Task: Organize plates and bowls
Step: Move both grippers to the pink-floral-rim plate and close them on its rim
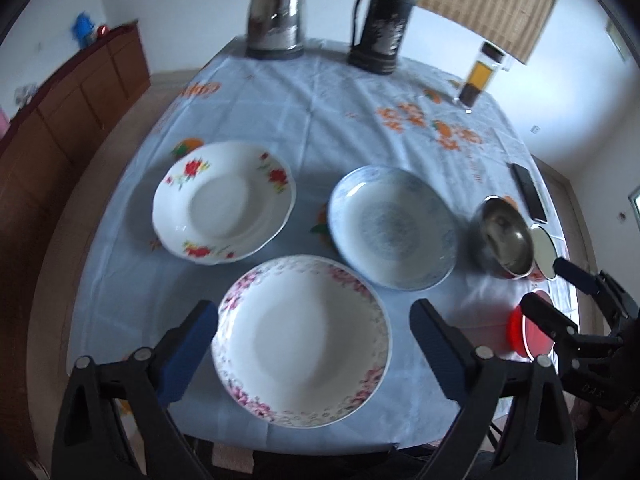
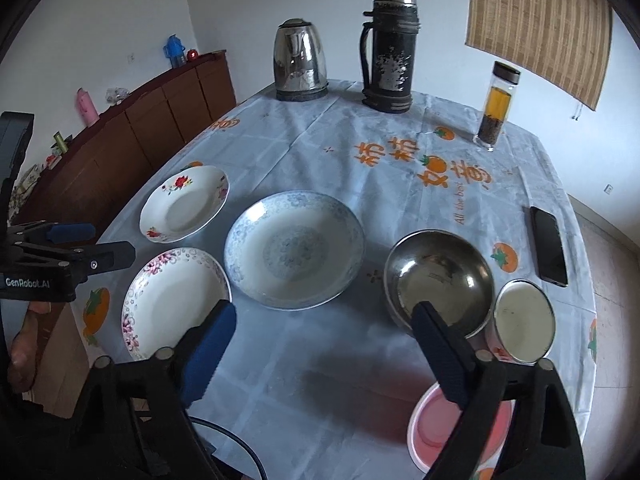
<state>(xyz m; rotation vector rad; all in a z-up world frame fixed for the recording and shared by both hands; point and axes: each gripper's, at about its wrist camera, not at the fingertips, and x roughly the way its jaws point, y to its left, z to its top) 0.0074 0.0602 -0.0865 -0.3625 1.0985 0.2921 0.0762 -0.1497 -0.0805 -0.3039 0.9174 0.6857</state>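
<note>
A pink-flowered plate [image 1: 302, 340] lies nearest on the tablecloth, and my left gripper [image 1: 314, 312] hovers open over it with a finger on each side, pads apart from the rim. Behind it sit a red-flowered plate [image 1: 224, 202] and a blue-patterned plate [image 1: 392, 228]. To the right are a steel bowl [image 2: 440, 276], a white-lined mug [image 2: 524, 320] and a pink bowl [image 2: 440, 428]. My right gripper [image 2: 323, 312] stands open above bare cloth, its right finger in front of the steel bowl's near rim, nothing between its fingers.
A steel kettle [image 2: 300, 64], a black thermos [image 2: 390, 52] and a tea bottle [image 2: 496, 106] stand along the far edge. A black phone [image 2: 548, 246] lies at the right. A brown sideboard [image 2: 132, 148] runs along the left wall.
</note>
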